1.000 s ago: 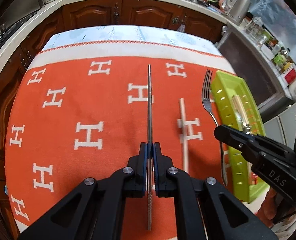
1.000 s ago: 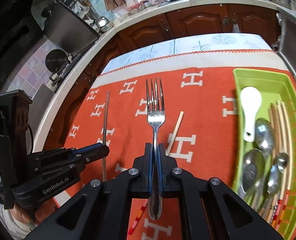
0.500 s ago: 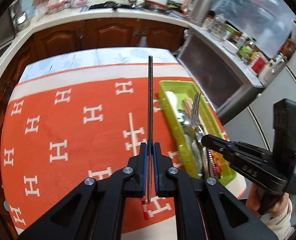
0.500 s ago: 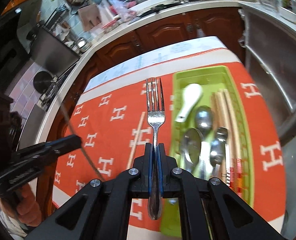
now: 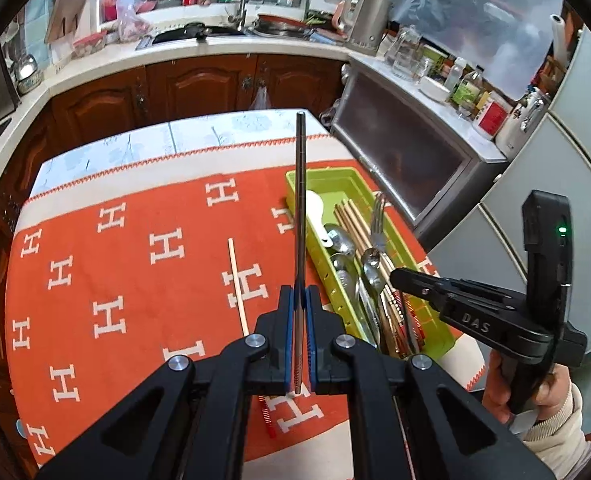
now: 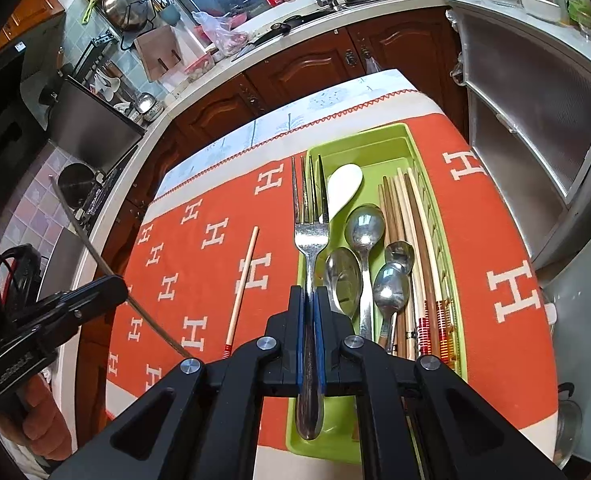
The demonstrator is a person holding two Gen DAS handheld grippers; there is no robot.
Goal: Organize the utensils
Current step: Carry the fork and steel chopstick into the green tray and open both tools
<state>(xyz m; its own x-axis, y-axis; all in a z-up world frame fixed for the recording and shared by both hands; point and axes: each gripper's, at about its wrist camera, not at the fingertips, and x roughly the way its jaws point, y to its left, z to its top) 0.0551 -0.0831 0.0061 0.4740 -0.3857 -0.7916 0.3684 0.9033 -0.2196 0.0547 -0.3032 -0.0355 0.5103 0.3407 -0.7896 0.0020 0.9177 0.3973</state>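
Observation:
My left gripper is shut on a thin metal chopstick that points away over the left wall of the green tray. My right gripper is shut on a steel fork, hanging above the green tray's left edge, tines forward. Inside the tray lie a white spoon, metal spoons and several chopsticks. One wooden chopstick rests on the orange cloth left of the tray. Each view shows the other gripper, the right one and the left one.
The orange cloth with white H marks covers the table. Dark wood cabinets stand beyond the far edge. A metal-fronted cabinet flanks the table's right side. A hand grips the right handle.
Both grippers have swung right and risen, each still holding its utensil. The fork now hangs over the tray's left edge, and the metal chopstick crosses the tray's left wall.

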